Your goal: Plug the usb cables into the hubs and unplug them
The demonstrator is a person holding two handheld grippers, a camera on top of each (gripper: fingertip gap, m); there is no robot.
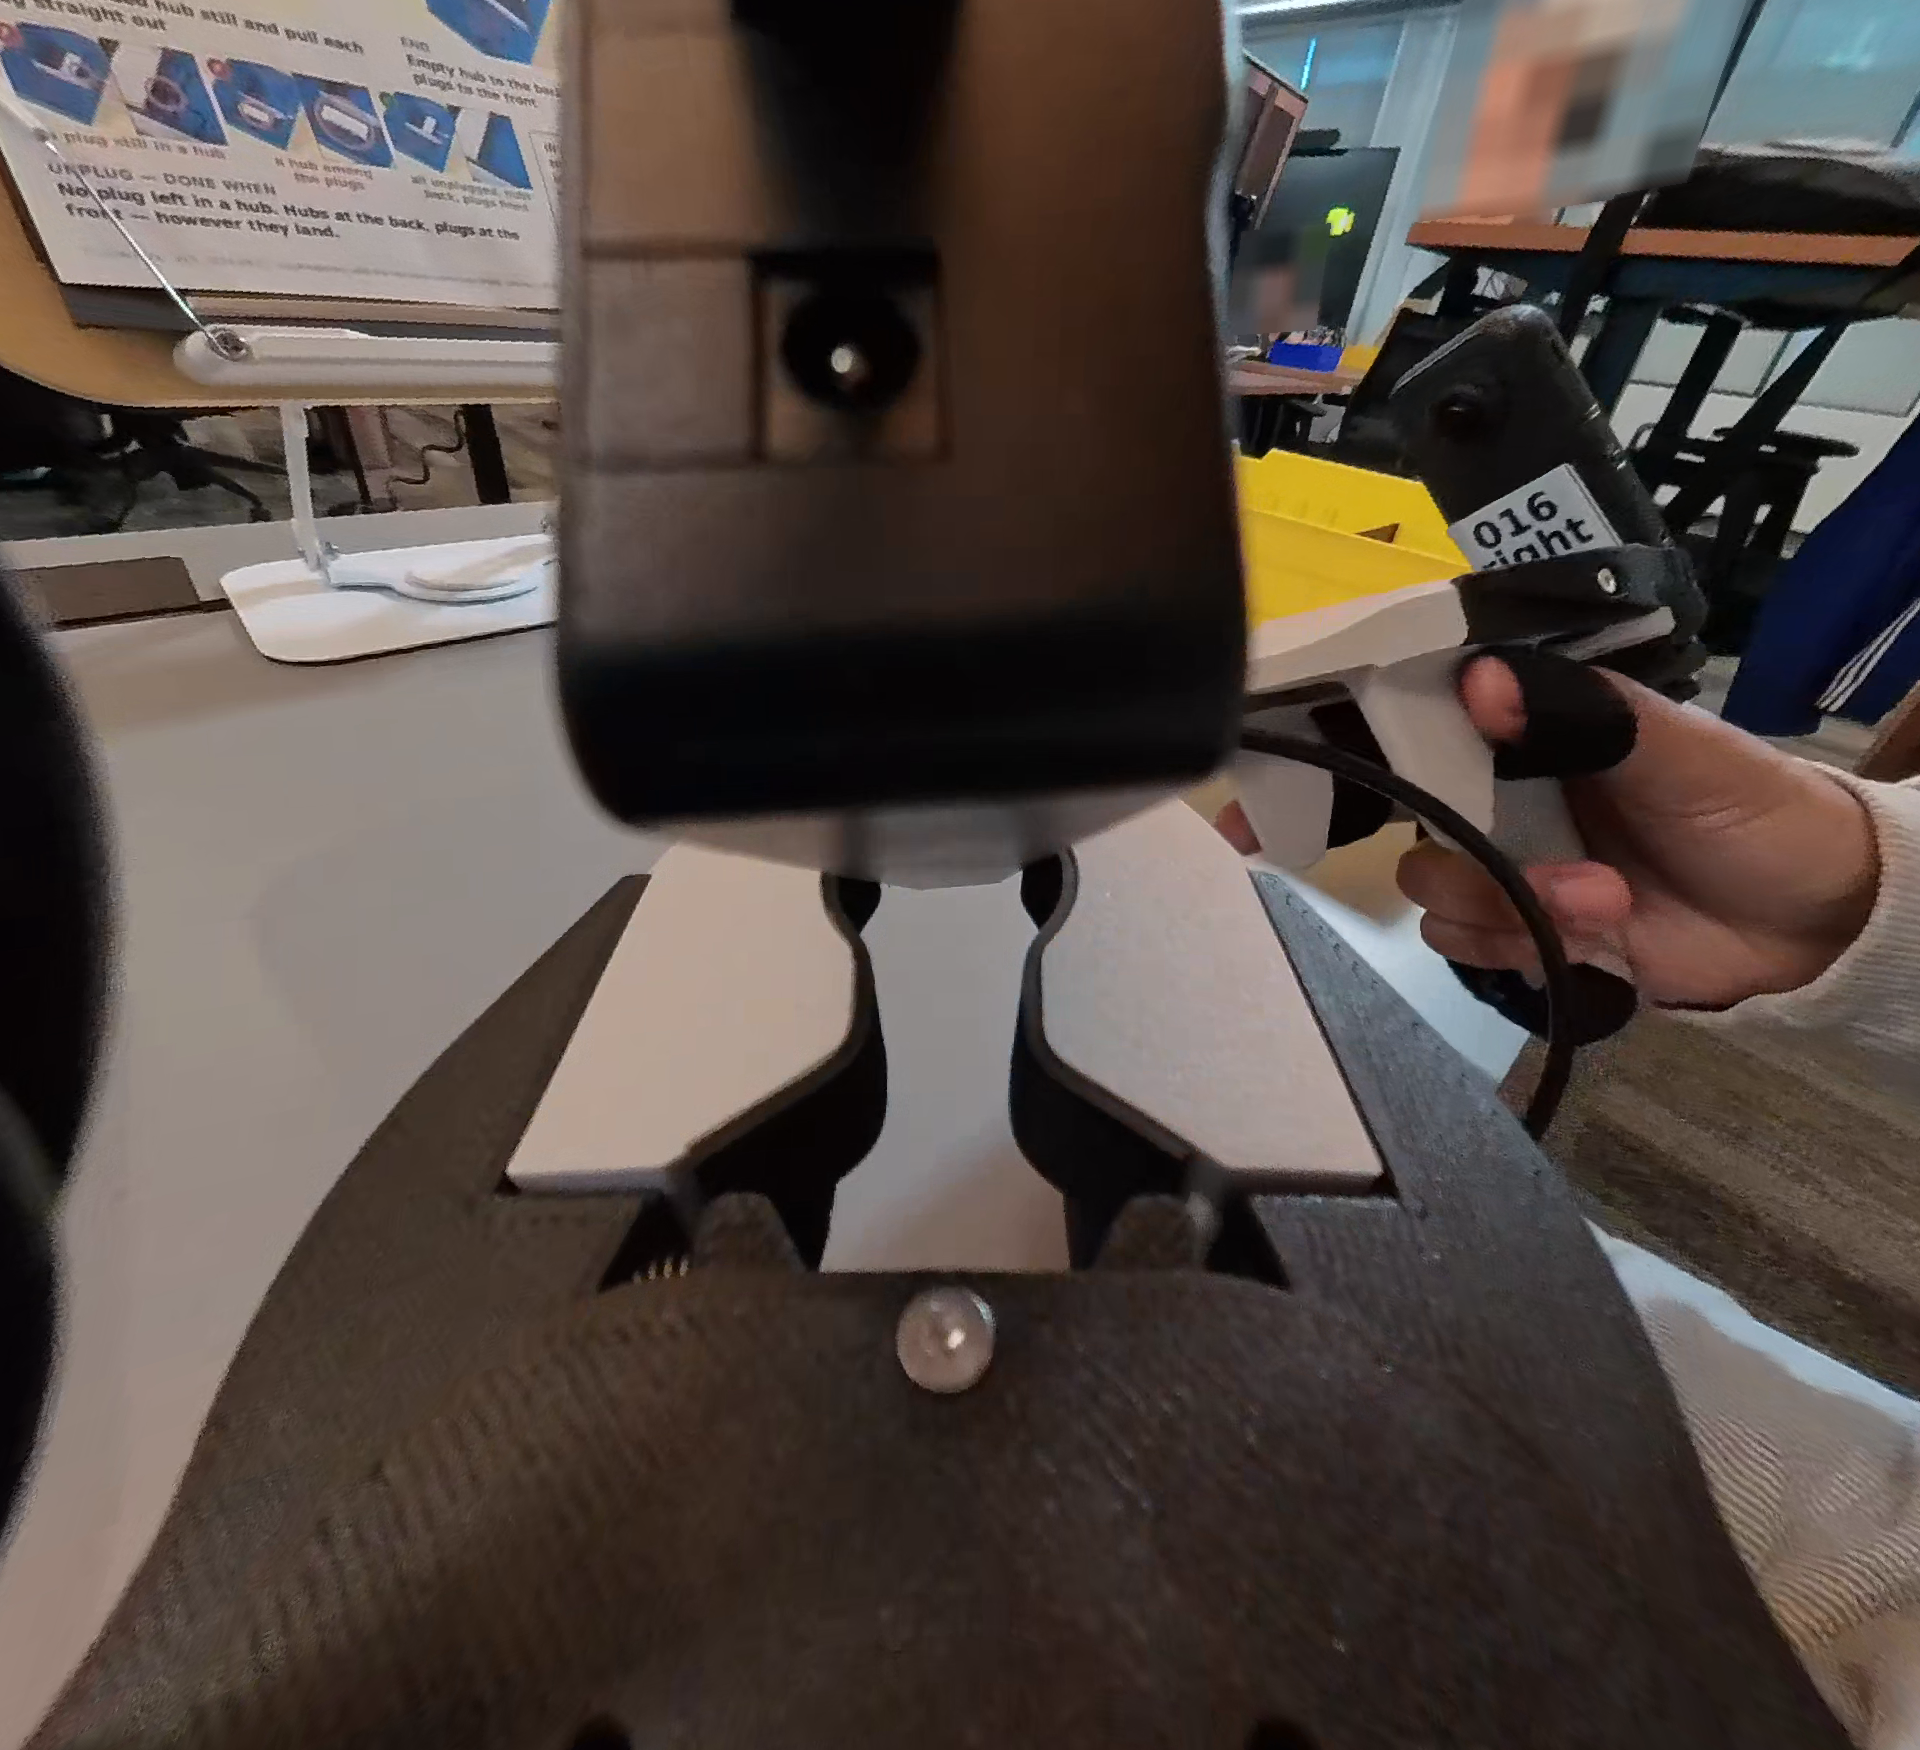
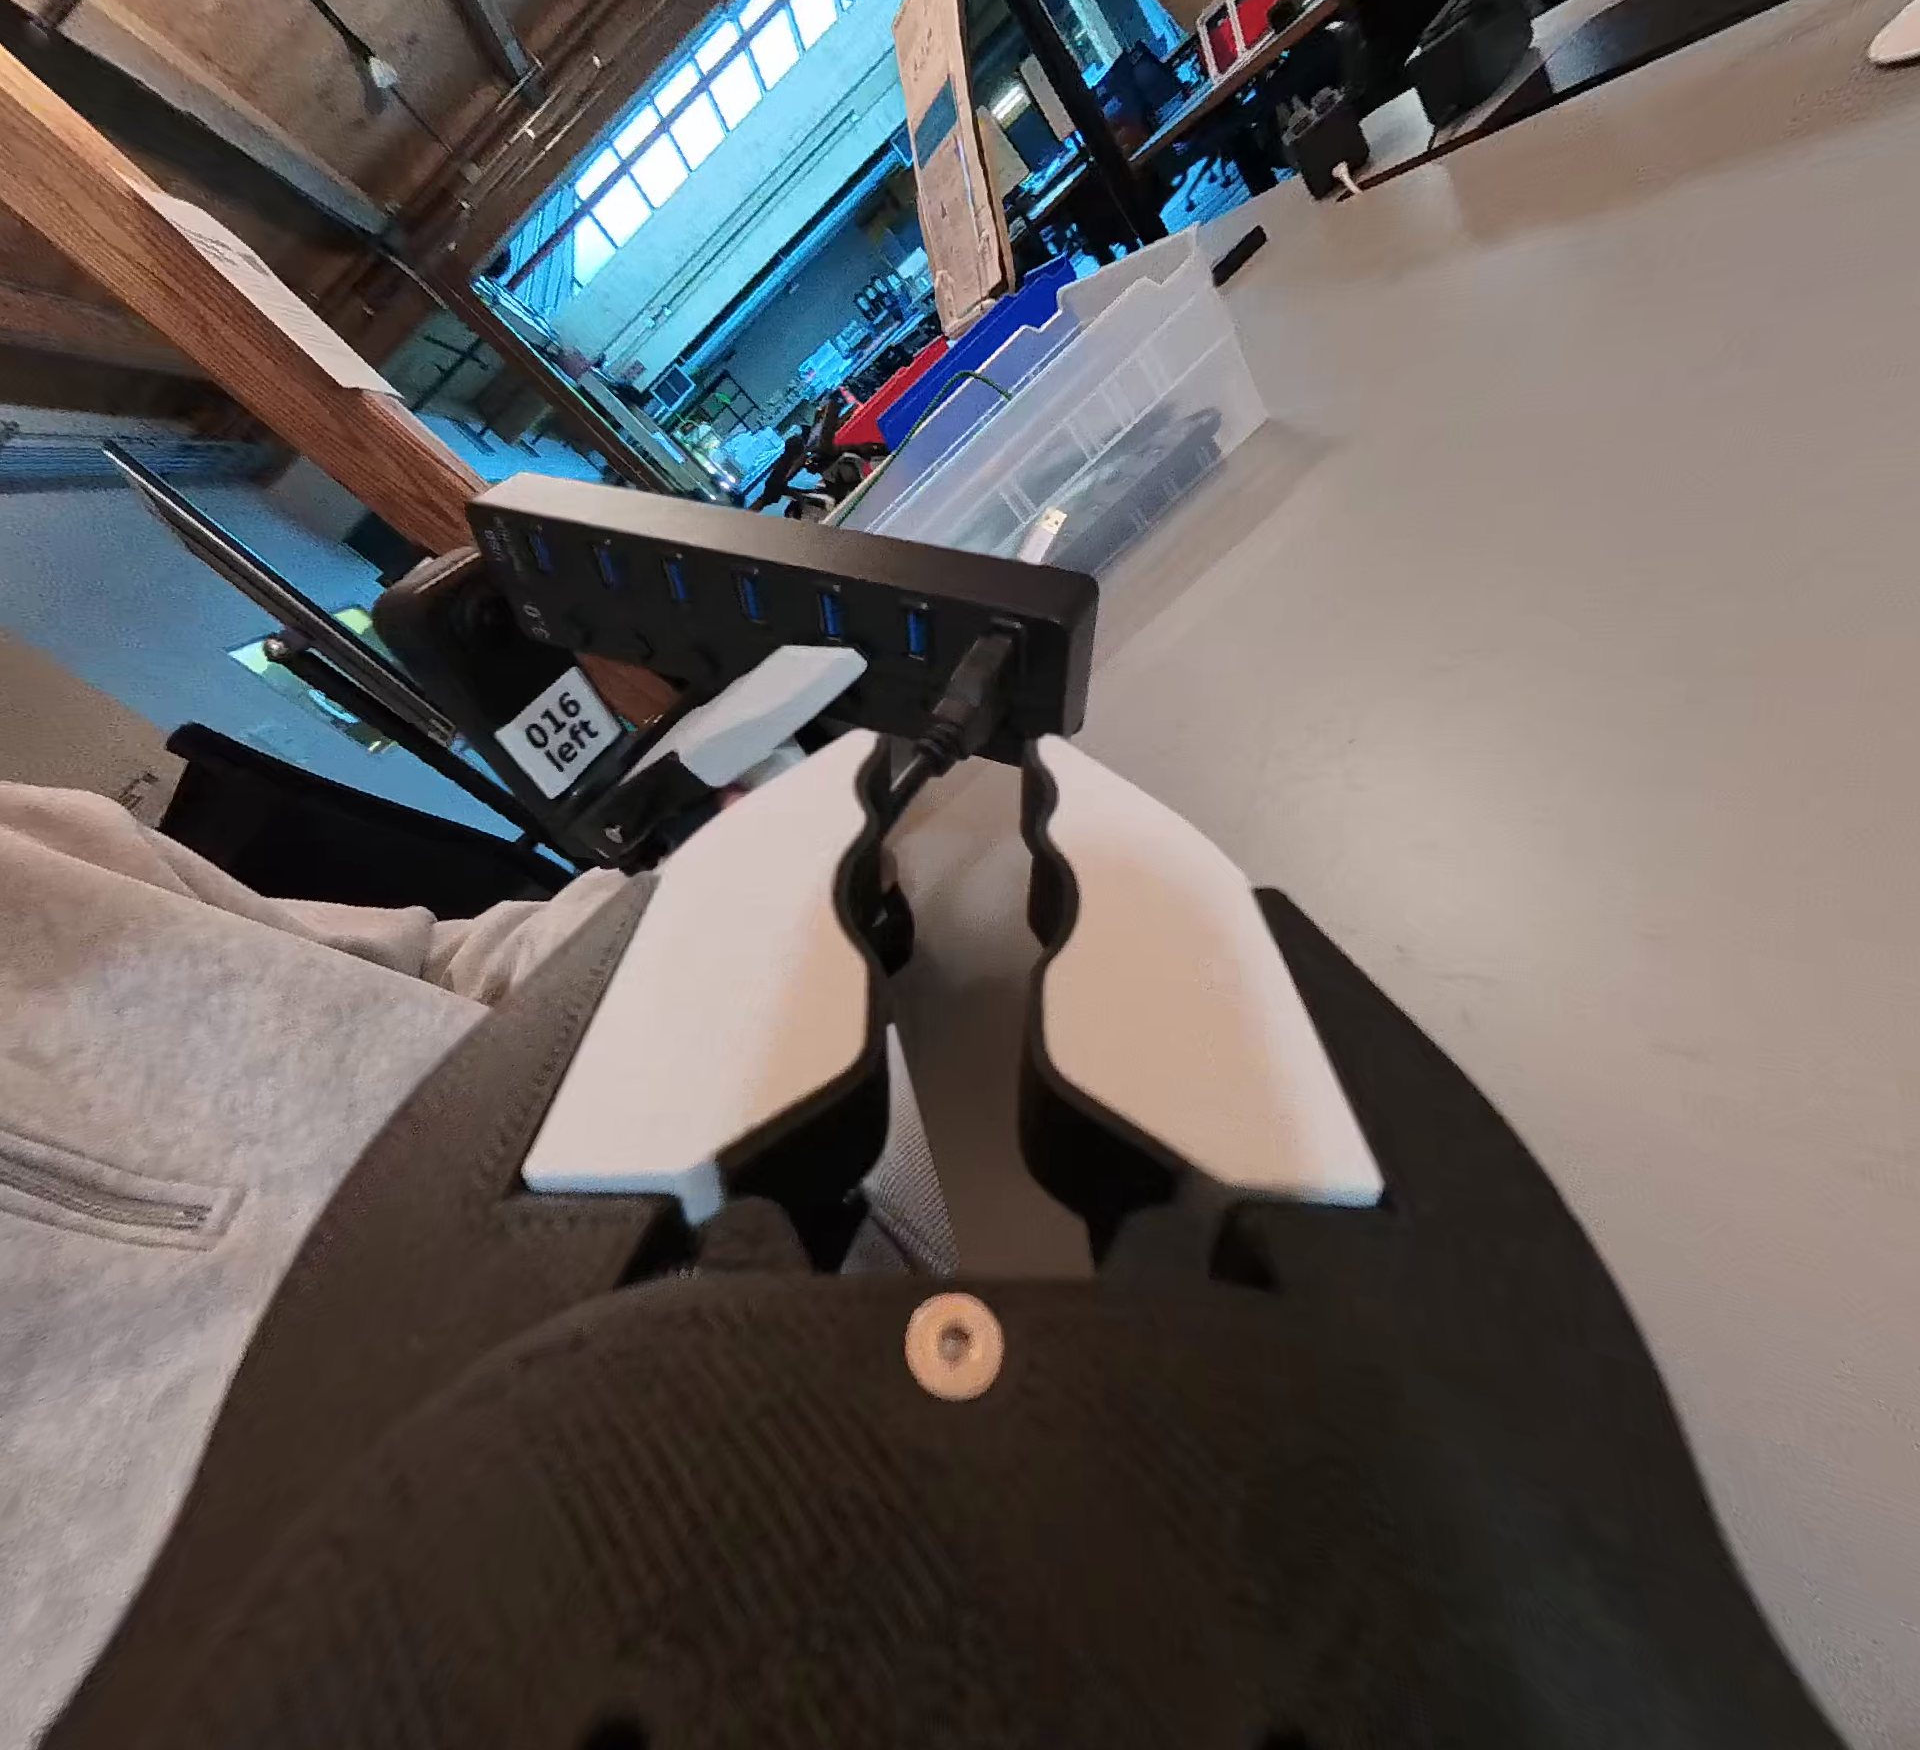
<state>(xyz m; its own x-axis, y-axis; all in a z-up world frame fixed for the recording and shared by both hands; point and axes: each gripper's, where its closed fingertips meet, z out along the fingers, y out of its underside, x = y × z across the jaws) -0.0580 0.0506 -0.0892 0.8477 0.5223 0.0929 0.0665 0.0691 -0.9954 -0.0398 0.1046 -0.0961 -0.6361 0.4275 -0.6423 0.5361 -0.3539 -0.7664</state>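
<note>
A long black USB hub [image 2: 748, 557] with several blue ports is held up above the table. My left gripper [image 1: 948, 879] is shut on the hub [image 1: 904, 557], whose end with a round power socket fills the left wrist view. One white left finger [image 2: 769, 708] lies across the hub's face. A black plug [image 2: 982, 677] sits in the end port at the right. Its cable [image 2: 914, 765] runs back between the fingers of my right gripper [image 2: 951, 765], which is open, with the cable against the left finger. The cable [image 1: 1507, 879] loops past the hand holding the right gripper's handle [image 1: 1455, 744].
A grey table [image 2: 1558, 557] lies below. A clear plastic bin [image 2: 1122, 412] stands at its far side with a loose silver USB plug [image 2: 1049, 531] beside it. An instruction sheet [image 1: 281, 90] stands on a white stand [image 1: 384, 599]. A yellow bin [image 1: 1330, 526] sits behind the hub. My hands' fingertips stand some 7 cm from each other.
</note>
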